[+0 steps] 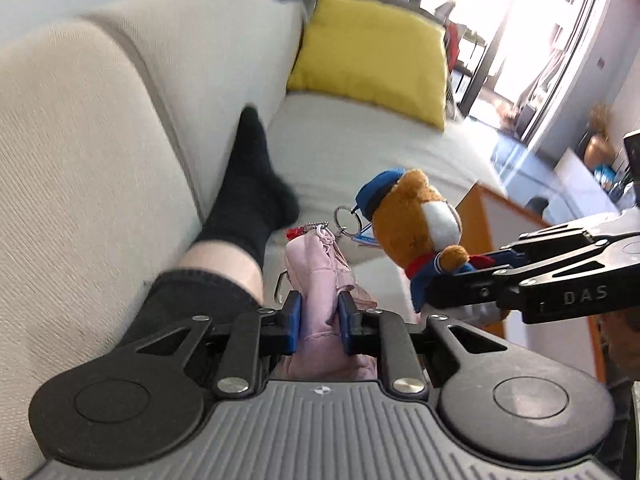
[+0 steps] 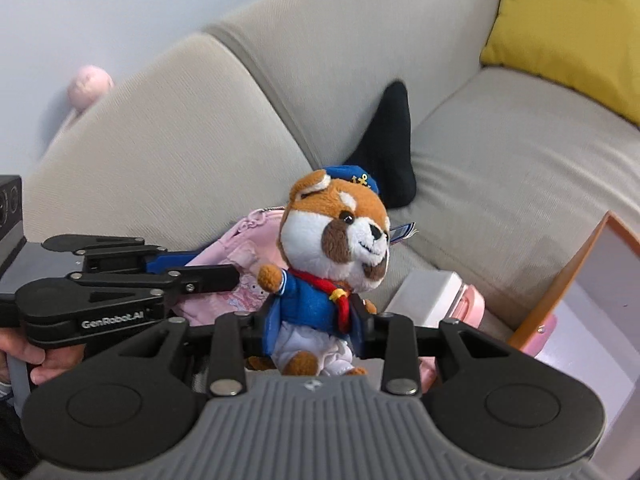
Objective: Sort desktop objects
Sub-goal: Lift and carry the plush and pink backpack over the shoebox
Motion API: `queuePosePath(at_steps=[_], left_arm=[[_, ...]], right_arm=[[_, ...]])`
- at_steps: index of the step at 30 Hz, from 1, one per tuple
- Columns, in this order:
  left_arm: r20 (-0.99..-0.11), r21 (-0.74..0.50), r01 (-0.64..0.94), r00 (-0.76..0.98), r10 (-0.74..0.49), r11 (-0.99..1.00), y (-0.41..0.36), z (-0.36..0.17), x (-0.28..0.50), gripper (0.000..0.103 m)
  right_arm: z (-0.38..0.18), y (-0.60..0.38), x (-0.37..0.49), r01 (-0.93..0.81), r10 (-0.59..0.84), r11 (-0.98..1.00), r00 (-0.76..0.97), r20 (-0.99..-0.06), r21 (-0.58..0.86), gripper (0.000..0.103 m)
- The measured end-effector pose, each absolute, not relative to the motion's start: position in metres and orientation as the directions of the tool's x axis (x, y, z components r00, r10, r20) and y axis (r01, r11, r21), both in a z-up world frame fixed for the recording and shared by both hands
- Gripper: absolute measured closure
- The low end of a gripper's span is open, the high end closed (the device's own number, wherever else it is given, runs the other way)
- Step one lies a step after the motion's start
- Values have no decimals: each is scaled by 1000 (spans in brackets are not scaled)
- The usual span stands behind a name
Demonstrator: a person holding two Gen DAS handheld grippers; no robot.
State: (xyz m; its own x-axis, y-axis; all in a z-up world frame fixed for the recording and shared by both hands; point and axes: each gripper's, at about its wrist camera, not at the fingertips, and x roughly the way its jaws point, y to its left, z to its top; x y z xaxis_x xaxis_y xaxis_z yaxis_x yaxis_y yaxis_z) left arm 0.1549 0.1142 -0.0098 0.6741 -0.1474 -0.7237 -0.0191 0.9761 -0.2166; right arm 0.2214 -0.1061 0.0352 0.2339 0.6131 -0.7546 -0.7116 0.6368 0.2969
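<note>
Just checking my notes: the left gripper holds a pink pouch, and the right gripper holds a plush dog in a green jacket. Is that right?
Not quite: the plush dog in the right gripper wears a blue jacket, as the right wrist view shows. The left gripper does hold the pink pouch.

The left gripper [image 1: 319,320] clamps a pink fabric pouch [image 1: 320,280] between its fingers; the right gripper [image 2: 316,326] clamps a brown plush dog [image 2: 332,260] between its own.

We record a home living room: a beige fabric sofa [image 1: 100,128] with a yellow cushion [image 1: 372,56], a person's socked foot [image 1: 248,184] resting on it, sunlit glazed doors [image 1: 532,32] beyond.
</note>
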Motion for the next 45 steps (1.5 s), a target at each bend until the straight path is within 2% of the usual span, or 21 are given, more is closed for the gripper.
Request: queuePosePath(at_steps=[9, 19, 32, 45], left_arm=[[-632, -215, 50, 754, -178, 975, 84, 37, 148, 82], [-590, -216, 170, 762, -267, 962, 30, 52, 169, 82], [-613, -281, 288, 680, -402, 916, -31, 30, 212, 82], [-724, -229, 311, 578, -375, 922, -82, -29, 246, 82]], right_arm=[[74, -153, 212, -681, 630, 679, 347, -695, 275, 67], [87, -224, 211, -591, 580, 765, 461, -672, 255, 66], [51, -289, 231, -462, 480, 851, 495, -724, 249, 66], [0, -312, 253, -387, 453, 871, 396, -799, 302, 66]])
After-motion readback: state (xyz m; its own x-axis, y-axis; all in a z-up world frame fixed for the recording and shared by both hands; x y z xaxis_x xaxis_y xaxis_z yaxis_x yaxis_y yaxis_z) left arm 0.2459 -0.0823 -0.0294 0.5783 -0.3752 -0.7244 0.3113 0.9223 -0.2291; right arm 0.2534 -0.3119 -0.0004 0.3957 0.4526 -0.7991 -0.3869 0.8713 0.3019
